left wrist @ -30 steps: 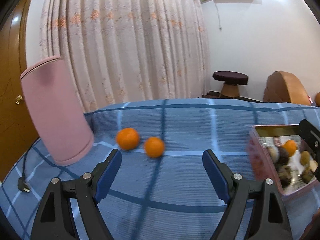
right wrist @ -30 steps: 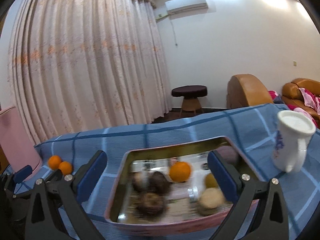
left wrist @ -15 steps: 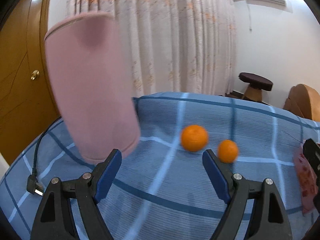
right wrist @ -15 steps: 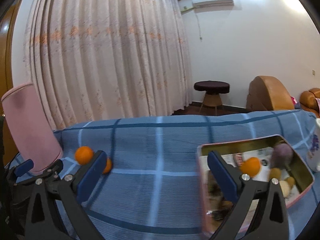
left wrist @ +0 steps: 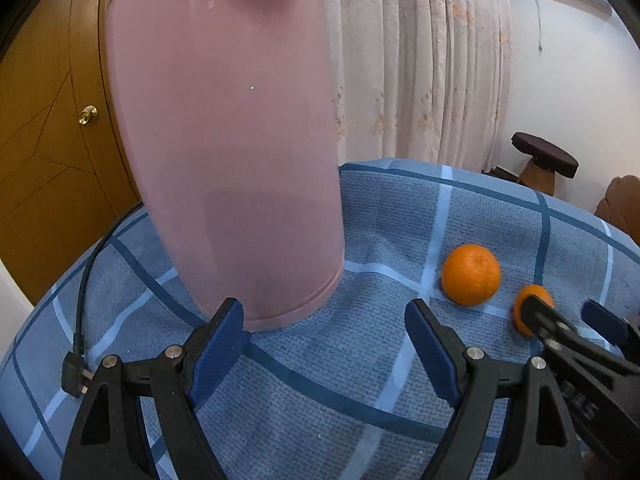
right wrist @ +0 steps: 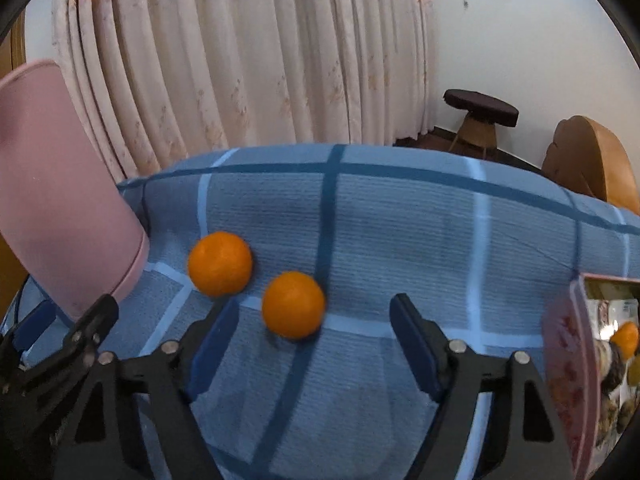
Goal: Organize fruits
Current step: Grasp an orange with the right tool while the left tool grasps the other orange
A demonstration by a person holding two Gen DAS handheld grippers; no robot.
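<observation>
Two oranges lie on the blue checked cloth. In the right wrist view the nearer orange (right wrist: 293,305) sits just ahead of my open, empty right gripper (right wrist: 314,334), between its fingertips' line; the farther orange (right wrist: 220,263) is to its left. In the left wrist view the farther orange (left wrist: 471,275) lies right of my open, empty left gripper (left wrist: 326,334), and the nearer orange (left wrist: 528,308) is partly hidden behind the right gripper's finger (left wrist: 560,332). A pink tin tray (right wrist: 576,360) holding several fruits shows at the right edge.
A tall pink container (left wrist: 228,140) stands close in front of the left gripper, also at the left of the right wrist view (right wrist: 52,184). A black cable and plug (left wrist: 76,376) lie at the cloth's left edge. Curtain, stool and chair are behind.
Both grippers have swung left. The right one left the tray and closed in on the two oranges. The left one now faces the pink container at close range.
</observation>
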